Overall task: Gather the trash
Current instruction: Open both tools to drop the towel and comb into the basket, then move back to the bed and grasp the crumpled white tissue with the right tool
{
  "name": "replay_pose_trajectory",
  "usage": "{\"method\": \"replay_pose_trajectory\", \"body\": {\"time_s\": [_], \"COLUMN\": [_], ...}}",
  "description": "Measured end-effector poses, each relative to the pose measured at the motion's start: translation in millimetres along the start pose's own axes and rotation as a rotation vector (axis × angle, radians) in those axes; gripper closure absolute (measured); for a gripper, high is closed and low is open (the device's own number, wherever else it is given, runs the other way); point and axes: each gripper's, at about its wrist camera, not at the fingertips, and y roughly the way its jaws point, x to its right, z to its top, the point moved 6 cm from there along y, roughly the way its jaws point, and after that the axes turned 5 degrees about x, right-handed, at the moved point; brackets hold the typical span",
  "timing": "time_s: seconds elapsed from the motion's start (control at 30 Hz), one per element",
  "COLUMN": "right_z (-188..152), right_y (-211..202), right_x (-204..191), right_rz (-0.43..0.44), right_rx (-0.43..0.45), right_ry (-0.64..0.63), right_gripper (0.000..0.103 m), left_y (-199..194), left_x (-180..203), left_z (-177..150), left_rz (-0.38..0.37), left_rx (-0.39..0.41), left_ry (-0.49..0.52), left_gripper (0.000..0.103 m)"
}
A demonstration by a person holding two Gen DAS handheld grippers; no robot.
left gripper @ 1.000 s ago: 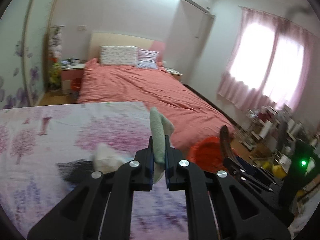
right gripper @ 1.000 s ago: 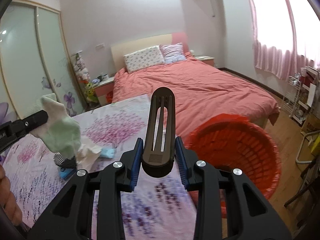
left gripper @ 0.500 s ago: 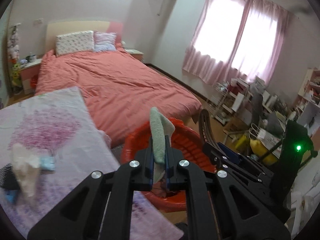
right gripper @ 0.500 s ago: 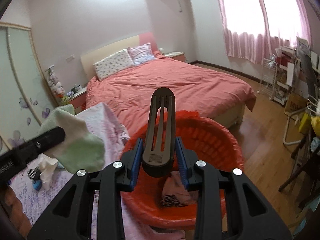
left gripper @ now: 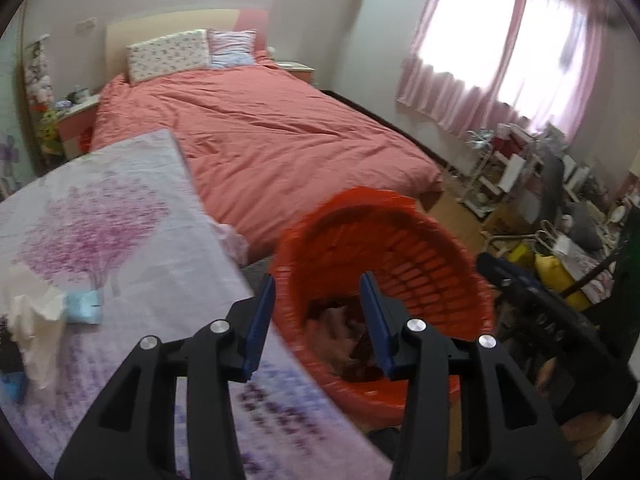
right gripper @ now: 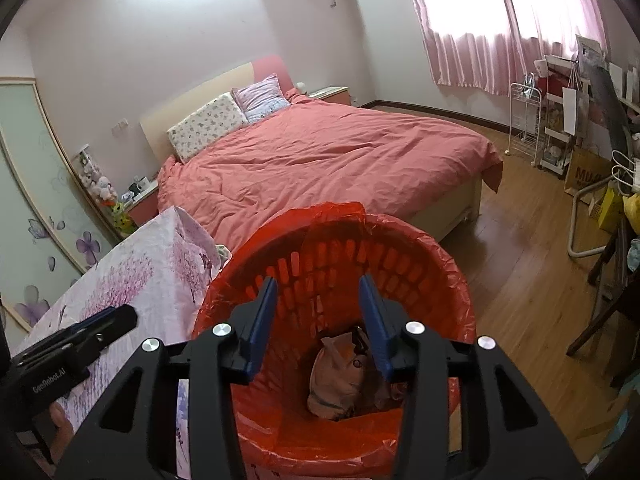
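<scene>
Both hand-held grippers hang over the round red slatted plastic basket with a red liner bag [right gripper: 332,264], the left gripper [left gripper: 318,316] and the right gripper [right gripper: 318,316] opening, with nothing between the jaws. The remaining trash — a crumpled white tissue [left gripper: 34,320] and a small light-blue scrap [left gripper: 82,307] — lies on the floral purple-and-white tablecloth [left gripper: 120,216], to the left of the left gripper, which is the nearer one.
</scene>
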Motion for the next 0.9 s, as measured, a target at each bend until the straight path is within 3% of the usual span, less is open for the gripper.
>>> {"method": "replay_pose_trajectory", "body": {"time_s": [0.37,0.73,0.9], "right_z": [-3,-52,-76], "right_y": [-11,-13,-11], "right_x": [-55,-173,-225], "right_rz": [0.055,0.218,0.304], "right_rx": [-0.003,-0.091,-0.131], "right_ry": [-0.111,-0.272,-0.343], "right_gripper": [0.060,0.060,0.060], "left_y": [-74,-148,-174], "left_x": [-94,-232,-283], "left_z": [-19,-56,-78], "left_rz": [0.205,0.465,0.535], "left_rx": [0.084,0.118,0.120], "left_ry": [-0.017,-0.171,-0.259], "left_gripper": [0.043,0.037,0.035]}}
